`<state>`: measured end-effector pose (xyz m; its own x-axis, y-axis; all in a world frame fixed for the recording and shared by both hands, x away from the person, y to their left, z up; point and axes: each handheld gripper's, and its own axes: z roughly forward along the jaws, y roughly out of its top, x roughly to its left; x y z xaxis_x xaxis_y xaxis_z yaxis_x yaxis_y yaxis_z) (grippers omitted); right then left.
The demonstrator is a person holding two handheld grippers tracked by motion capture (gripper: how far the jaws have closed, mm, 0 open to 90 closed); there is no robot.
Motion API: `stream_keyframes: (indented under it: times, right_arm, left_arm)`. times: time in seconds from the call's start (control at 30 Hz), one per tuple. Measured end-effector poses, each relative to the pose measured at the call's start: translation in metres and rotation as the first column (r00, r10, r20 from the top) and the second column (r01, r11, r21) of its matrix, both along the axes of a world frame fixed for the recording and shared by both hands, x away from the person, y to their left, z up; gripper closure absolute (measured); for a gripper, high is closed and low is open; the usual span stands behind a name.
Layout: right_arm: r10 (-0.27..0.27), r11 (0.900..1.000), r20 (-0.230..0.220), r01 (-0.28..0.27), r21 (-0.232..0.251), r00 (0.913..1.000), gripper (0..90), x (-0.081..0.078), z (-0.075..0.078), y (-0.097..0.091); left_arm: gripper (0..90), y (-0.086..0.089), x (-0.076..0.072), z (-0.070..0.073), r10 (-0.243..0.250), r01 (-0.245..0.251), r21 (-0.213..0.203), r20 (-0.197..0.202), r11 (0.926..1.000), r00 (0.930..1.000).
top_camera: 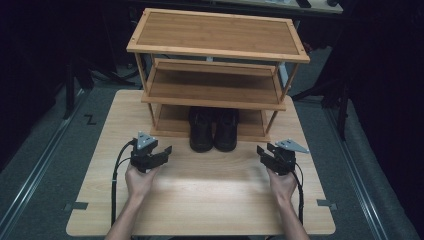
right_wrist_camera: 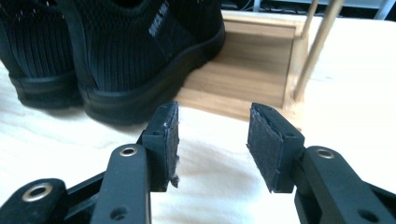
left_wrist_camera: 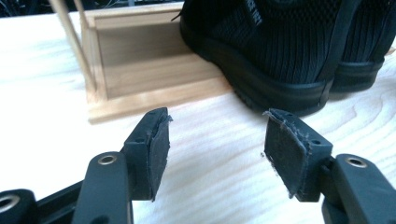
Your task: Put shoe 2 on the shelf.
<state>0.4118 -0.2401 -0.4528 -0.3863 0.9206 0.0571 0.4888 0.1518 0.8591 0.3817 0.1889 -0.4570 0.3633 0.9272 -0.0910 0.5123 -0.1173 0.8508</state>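
Left gripper: held in the person's left hand over the wooden table; its jaws are parted, with only bare tabletop seen between the pads.
Right gripper: held in the person's right hand above the same table; its jaws are likewise spread and nothing is gripped.
Pair of black shoes: found between the two grippers and slightly beyond them, toes pushed into the lowest tier of the bamboo rack, heels jutting out onto the table.
Left shoe: seen ahead and to the right of the left gripper's jaws, near but not touched.
Right shoe: seen ahead and to the left of the right gripper's jaws, near but apart from them.
Rack base: seen just beyond the right gripper's jaws; its thin uprights stand past the right-hand pad.
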Motion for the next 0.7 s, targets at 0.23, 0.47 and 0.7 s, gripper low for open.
stream_keyframes:
  times: [0.23,0.47,0.7]
  right_arm:
    - [-0.014,0.9999,-0.014,0.014,0.000,0.9998,52.5,-0.014,-0.008,-0.015]
    - [-0.028,0.9995,-0.029,0.028,-0.012,0.9992,51.4,-0.024,-0.015,-0.026]
    - [-0.064,0.9967,-0.049,0.062,-0.052,0.9967,50.2,-0.030,-0.025,-0.035]
  left_arm:
    - [39.7,0.010,-0.015,-0.007,0.021,-0.021,-0.014,-0.003,0.9997,0.9998]
    - [39.2,0.017,-0.025,-0.015,0.027,-0.027,-0.002,-0.020,0.9996,0.9994]
    - [39.0,0.019,-0.030,-0.024,0.029,-0.029,0.011,-0.043,0.9995,0.9986]
